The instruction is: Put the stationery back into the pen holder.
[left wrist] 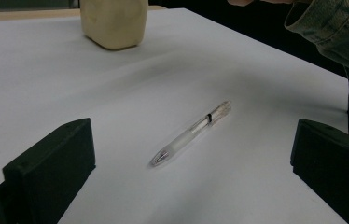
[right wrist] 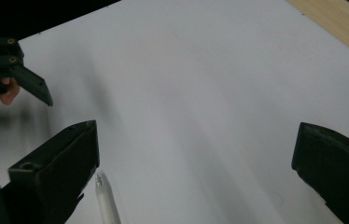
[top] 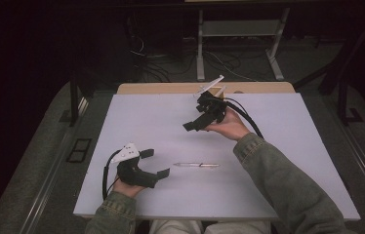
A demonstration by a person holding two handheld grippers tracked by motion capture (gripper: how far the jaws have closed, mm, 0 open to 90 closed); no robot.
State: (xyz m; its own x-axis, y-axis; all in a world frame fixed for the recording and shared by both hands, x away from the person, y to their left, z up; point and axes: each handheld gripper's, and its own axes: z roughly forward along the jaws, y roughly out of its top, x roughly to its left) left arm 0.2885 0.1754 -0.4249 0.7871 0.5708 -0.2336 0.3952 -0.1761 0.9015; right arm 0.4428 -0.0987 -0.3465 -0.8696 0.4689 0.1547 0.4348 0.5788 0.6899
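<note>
Resting at the near left of the white worktop (top: 278,190), left claw (top: 157,164) spread wide, empty; lying between, clear pen (top: 196,165), untouched; hovering farther right, right claw (top: 197,123) wide, empty

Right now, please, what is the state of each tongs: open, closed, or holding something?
Left tongs: open, holding nothing; the pen lies on the table ahead.
Right tongs: open, holding nothing.

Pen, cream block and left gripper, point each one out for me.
pen (left wrist: 192,133), left gripper view, middle of its clear barrel
cream block (left wrist: 113,23), left gripper view, its front face
left gripper (top: 154,163), high view, midway between its fingertips
</note>
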